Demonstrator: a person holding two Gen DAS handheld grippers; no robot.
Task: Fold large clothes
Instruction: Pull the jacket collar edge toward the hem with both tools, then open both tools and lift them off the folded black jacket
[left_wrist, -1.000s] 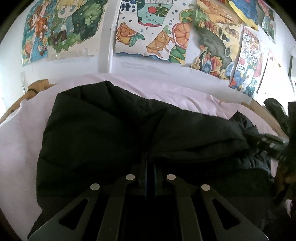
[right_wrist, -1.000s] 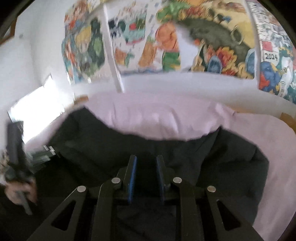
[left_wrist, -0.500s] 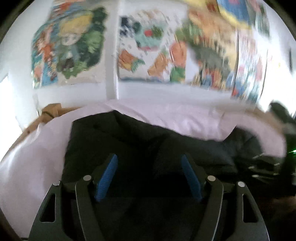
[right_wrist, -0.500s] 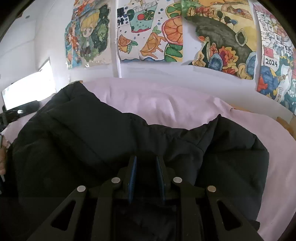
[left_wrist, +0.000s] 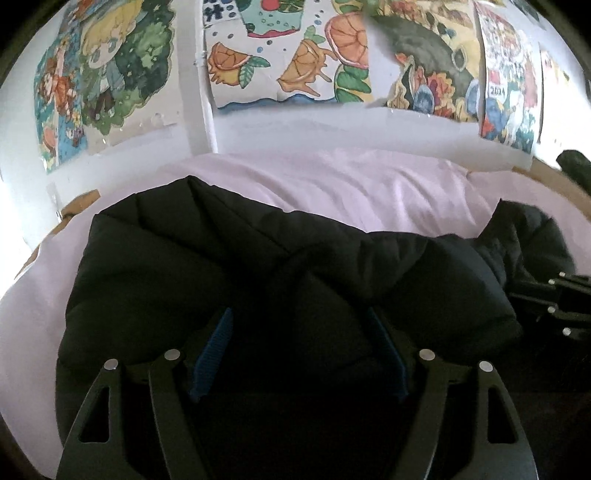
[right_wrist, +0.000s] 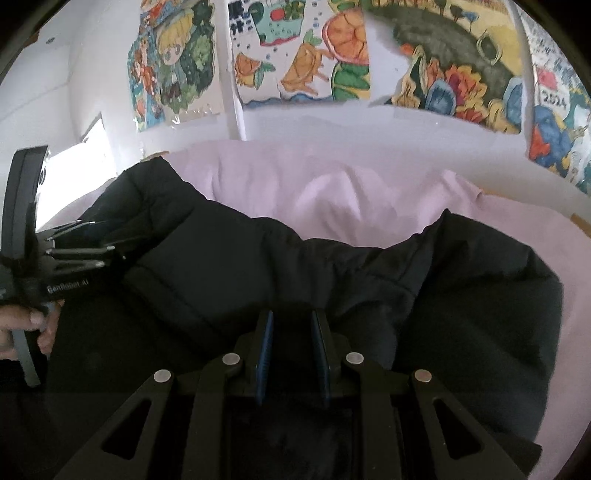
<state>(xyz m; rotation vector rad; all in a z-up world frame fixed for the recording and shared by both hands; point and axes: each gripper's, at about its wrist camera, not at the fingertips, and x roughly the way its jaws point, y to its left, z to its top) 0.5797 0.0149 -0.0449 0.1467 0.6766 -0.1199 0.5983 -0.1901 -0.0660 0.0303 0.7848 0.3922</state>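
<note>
"GenRobot AI" reads on the left gripper (right_wrist: 107, 243), spread wide over one black puffy quilted jacket (left_wrist: 258, 280) on the lilac bedsheet (left_wrist: 369, 184); right gripper (right_wrist: 291, 350) pinches its fabric; poster (right_wrist: 550, 99) above says "2024".

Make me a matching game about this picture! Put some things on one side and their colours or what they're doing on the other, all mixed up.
Things:
1. puffy jacket
2. bed sheet
3. left gripper
4. right gripper

Colours or states:
A. pale pink, under the jacket
B. fingers wide apart, gripping nothing
C. black, lying crumpled on the bed
D. fingers close together, jacket cloth between them

Right pairs: 1-C, 2-A, 3-B, 4-D
</note>
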